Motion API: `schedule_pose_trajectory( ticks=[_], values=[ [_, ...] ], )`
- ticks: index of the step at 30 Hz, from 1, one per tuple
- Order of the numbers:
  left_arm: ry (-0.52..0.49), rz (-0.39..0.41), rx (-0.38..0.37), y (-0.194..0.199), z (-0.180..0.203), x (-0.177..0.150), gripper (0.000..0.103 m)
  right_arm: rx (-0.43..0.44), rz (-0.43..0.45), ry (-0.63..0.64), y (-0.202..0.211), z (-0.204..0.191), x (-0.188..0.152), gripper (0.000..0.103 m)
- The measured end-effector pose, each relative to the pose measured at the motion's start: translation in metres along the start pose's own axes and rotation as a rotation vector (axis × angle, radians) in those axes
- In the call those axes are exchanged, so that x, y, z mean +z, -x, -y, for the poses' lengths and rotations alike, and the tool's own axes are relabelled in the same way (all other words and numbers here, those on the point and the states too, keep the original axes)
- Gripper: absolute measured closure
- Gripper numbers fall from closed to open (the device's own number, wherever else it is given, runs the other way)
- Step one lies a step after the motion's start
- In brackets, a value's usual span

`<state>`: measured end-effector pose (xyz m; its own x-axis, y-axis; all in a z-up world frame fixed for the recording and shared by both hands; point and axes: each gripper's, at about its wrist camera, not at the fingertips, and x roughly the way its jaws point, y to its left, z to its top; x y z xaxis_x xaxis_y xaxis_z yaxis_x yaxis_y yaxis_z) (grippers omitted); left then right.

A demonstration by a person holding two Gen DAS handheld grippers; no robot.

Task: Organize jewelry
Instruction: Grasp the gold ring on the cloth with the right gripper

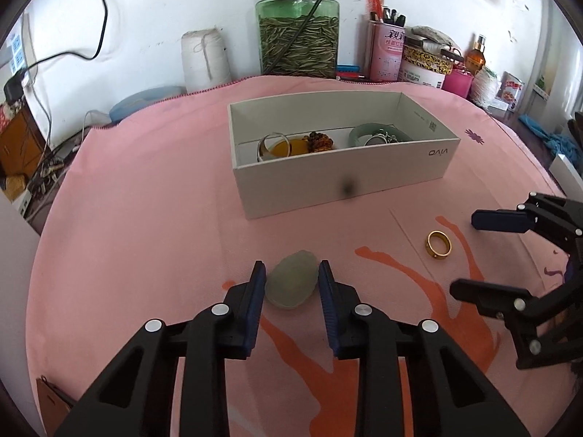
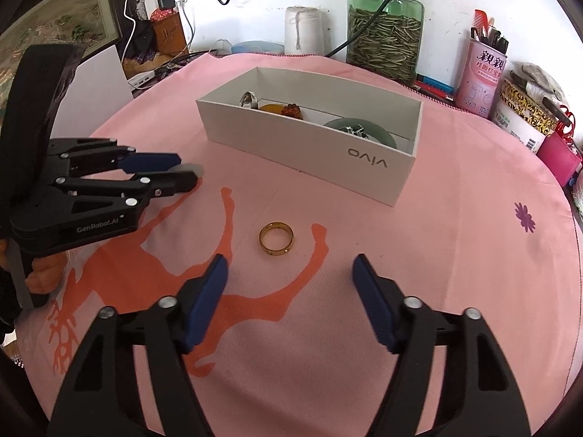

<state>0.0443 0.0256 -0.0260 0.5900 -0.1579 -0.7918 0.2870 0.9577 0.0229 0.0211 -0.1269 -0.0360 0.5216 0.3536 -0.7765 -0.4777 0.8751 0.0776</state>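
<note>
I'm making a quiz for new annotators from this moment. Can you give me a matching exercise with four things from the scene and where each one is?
Things
1. pale green stone
2. gold ring
3. green bangle
4. green glass jar

Places
A. inside the white box
B. by the wall, behind the box
C. on the pink cloth, ahead of the right gripper, not between its jaws
D. between the jaws of the left gripper

Pairs: 1-D, 2-C, 3-A, 4-B

Pale green stone (image 1: 290, 279) & gold ring (image 2: 276, 237) flat on pink cloth (image 2: 437, 255).
</note>
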Motion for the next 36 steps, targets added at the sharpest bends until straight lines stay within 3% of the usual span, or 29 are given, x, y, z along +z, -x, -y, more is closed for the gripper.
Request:
schedule_pose_trajectory(
  ticks=[2,10,13,15,17,36],
  values=[
    [0.018,-0.006,0.001,0.001,0.0,-0.001,0.073,-0.002,0.003,-0.003,0.0,0.0,0.001,0.047],
    [0.016,-0.001,0.004,0.003,0.0,-0.003,0.073,-0.076,-0.005,0.013,-0.011,-0.011,0.012,0.048],
    [0.014,0.0,0.006,0.003,0.0,-0.004,0.073,-0.067,-0.001,0.02,-0.014,-0.013,0.016,0.055],
    [0.011,0.001,0.008,0.003,0.001,-0.003,0.073,-0.07,0.002,0.019,-0.014,-0.013,0.016,0.064],
    [0.011,0.001,0.005,0.003,0.0,-0.003,0.073,-0.066,0.006,0.023,-0.013,-0.014,0.015,0.083],
    [-0.016,0.017,0.02,0.003,0.005,-0.004,0.074,-0.078,0.007,0.036,-0.009,-0.014,0.01,0.083]
  ],
)
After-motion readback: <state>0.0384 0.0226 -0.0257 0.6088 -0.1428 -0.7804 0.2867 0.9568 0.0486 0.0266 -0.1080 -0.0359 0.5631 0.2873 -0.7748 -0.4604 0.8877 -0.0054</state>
